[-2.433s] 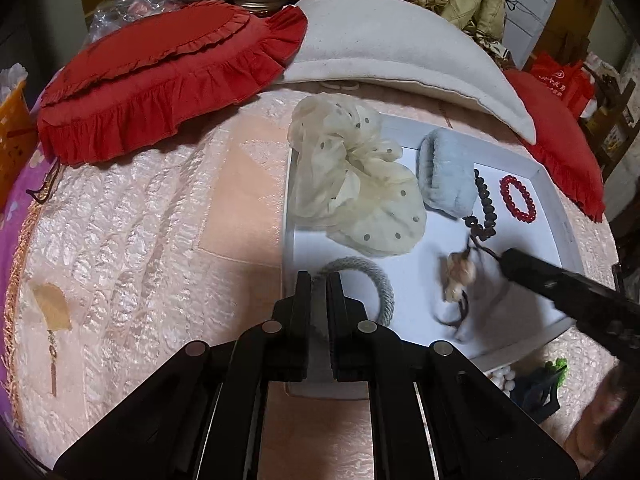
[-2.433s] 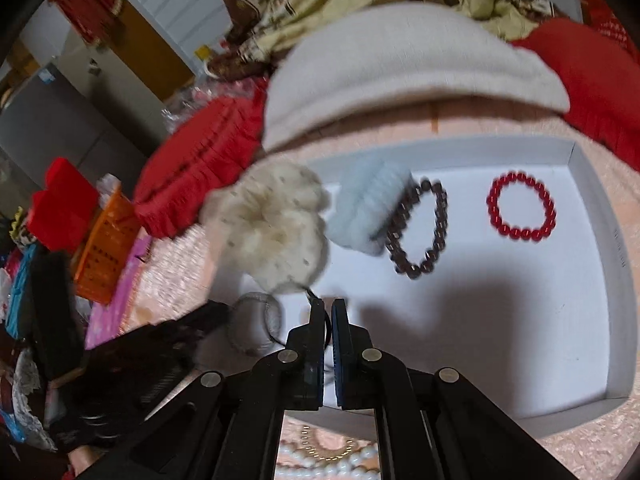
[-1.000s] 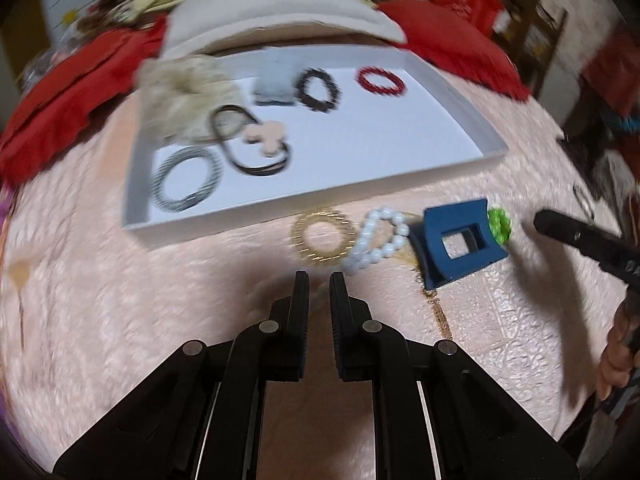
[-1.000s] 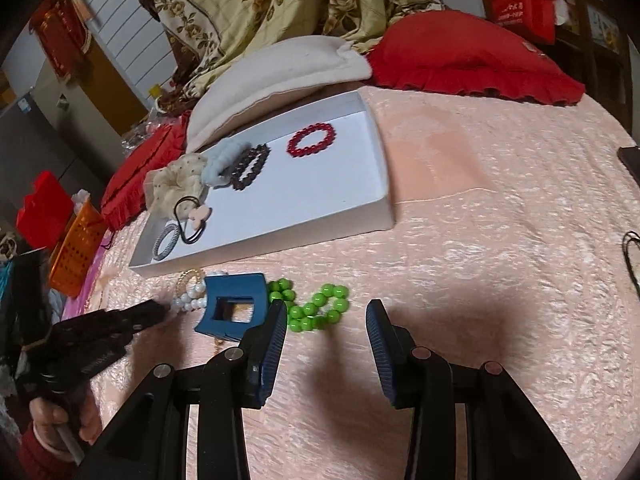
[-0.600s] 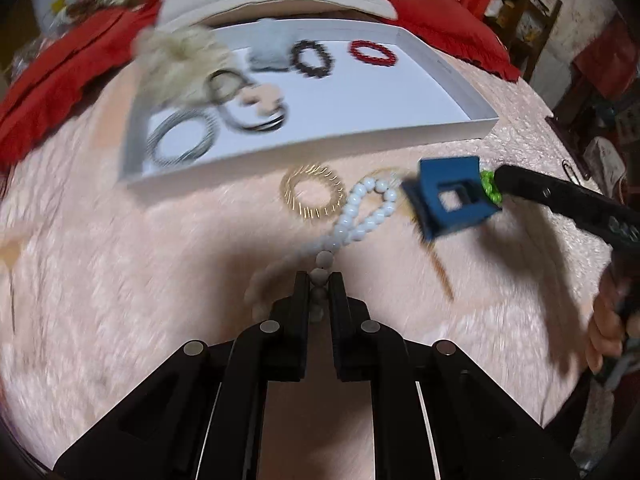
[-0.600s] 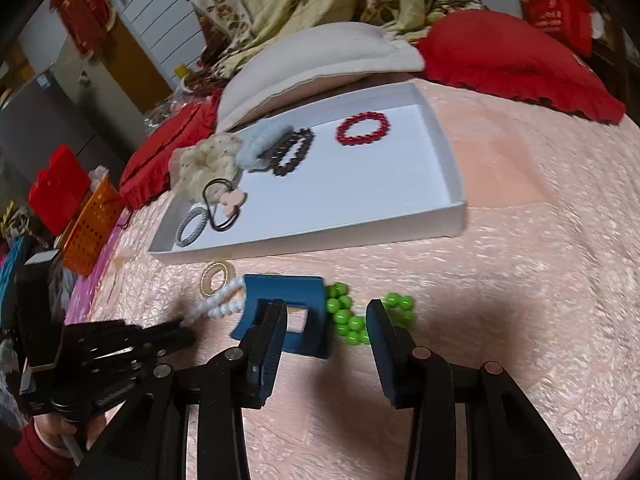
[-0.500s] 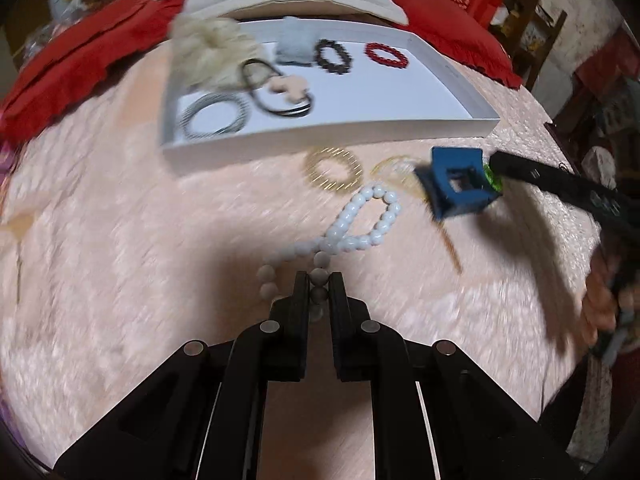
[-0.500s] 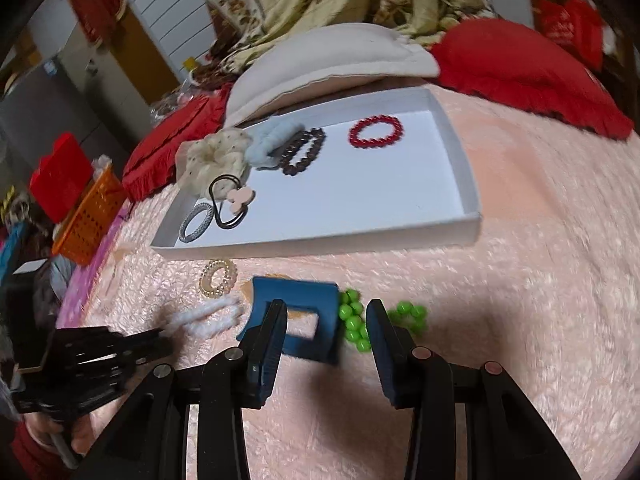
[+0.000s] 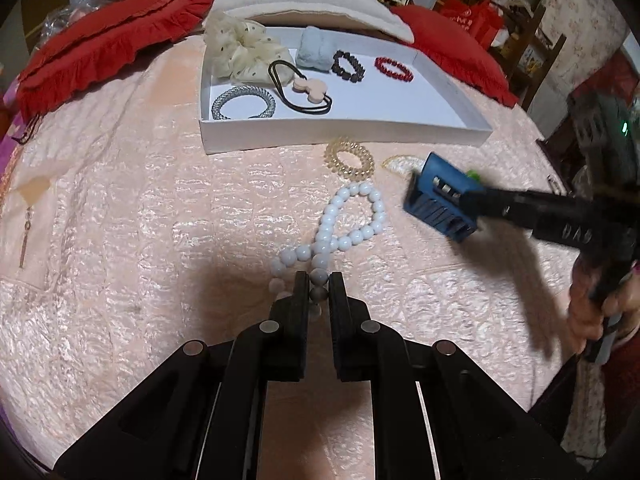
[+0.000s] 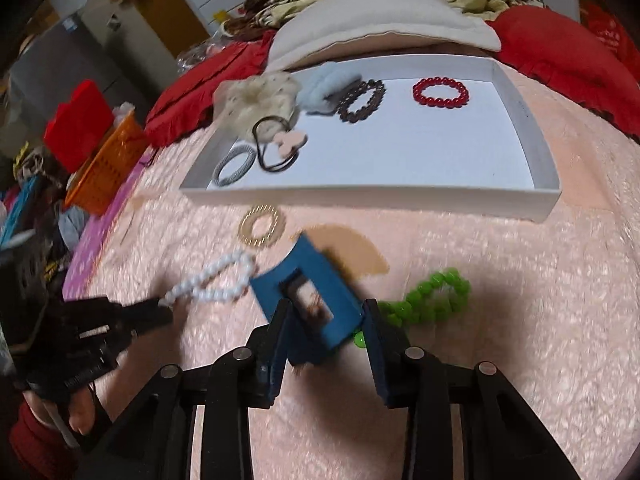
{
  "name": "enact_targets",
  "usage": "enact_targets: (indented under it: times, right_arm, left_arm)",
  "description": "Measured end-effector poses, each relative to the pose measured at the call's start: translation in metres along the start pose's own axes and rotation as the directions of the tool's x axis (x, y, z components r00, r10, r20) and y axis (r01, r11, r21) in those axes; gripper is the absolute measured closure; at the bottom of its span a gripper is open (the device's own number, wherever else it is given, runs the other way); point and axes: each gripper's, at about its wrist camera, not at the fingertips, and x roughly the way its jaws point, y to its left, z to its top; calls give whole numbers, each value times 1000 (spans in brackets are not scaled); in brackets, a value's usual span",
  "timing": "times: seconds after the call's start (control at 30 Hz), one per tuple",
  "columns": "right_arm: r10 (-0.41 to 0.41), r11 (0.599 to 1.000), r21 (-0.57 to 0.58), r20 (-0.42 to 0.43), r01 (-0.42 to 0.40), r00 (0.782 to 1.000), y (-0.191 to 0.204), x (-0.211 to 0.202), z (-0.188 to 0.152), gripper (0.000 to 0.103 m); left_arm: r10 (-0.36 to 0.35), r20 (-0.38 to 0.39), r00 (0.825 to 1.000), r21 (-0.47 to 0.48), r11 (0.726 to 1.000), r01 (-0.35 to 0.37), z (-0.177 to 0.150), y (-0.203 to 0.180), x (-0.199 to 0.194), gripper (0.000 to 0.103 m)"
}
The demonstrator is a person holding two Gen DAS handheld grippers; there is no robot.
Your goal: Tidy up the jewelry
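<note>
**Q:** What has moved since the earlier frames?

**A:** Both my grippers have come back from the white tray [image 9: 344, 134] to the loose pieces on the near side of it. My left gripper [image 9: 318, 280] now has a bead of the white bead strand [image 9: 352, 232] pinched between its jaws, which are nearly closed; the rest of the strand trails away on the pink bedspread [image 9: 120, 208], pulled nearer than it lay a second ago. My right gripper [image 10: 324, 312] has just been closing its jaws, with the blue hair claw [image 10: 308, 292] between them. The claw is tilted and appears lifted off the cloth, so I judge it gripped, though blur hides the exact contact.

**Q:** What is in the tray so far?

**A:** Left end: cream dotted scrunchie [image 9: 244, 50], grey hair tie [image 9: 244, 102], black hair tie with a pink charm [image 9: 304, 90]. Toward the far middle: pale blue scrunchie [image 9: 316, 52], dark bead bracelet [image 9: 349, 66], red bead bracelet [image 9: 394, 69]. The right part of the tray floor is bare.

**Q:** What is left?

**A:** Outside, just near of the tray wall: gold coil hair tie [image 9: 349, 158]. Right of the claw: green bead bracelet [image 10: 428, 298]. Plus the two pieces I hold. A thin gold chain seems to lie under the claw, too blurred to confirm.

**Q:** Progress?

**A:** My estimate: somewhat past halfway. Six items placed, at least four to go. The strand is held by one bead only and may swing or slip in transit.
</note>
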Motion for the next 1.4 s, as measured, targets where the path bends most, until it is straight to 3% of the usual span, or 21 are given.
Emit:
enact_targets:
  times: [0.27, 0.5, 0.63, 0.67, 0.9, 1.13, 1.3, 1.4]
  right_arm:
    - [-44, 999, 21, 40, 43, 998, 0, 5, 2, 69]
    - [-71, 997, 16, 46, 70, 996, 3, 9, 4, 69]
    - [-77, 997, 11, 52, 76, 996, 4, 10, 4, 69]
    - [-89, 996, 9, 52, 88, 995, 4, 10, 5, 77]
    - [-72, 997, 13, 57, 71, 996, 8, 3, -1, 93]
    - [-55, 998, 17, 70, 54, 996, 16, -11, -8, 93]
    - [-57, 998, 16, 83, 56, 995, 19, -24, -15, 93]
    - [-65, 998, 10, 78, 65, 995, 19, -27, -22, 93]
  left_arm:
    - [-32, 8, 999, -34, 999, 33, 8, 5, -1, 94]
    - [-68, -30, 997, 20, 997, 68, 20, -16, 21, 94]
    - [-9, -75, 997, 61, 998, 14, 19, -26, 36, 97]
    - [-1, -67, 998, 51, 999, 5, 18, -25, 35, 100]
    - [-40, 44, 998, -41, 998, 42, 15, -11, -11, 101]
    - [-33, 98, 995, -47, 998, 37, 18, -12, -46, 101]
    - [-21, 58, 998, -66, 998, 25, 18, -7, -27, 98]
    - [-17, 21, 1000, -47, 999, 18, 21, -11, -6, 88]
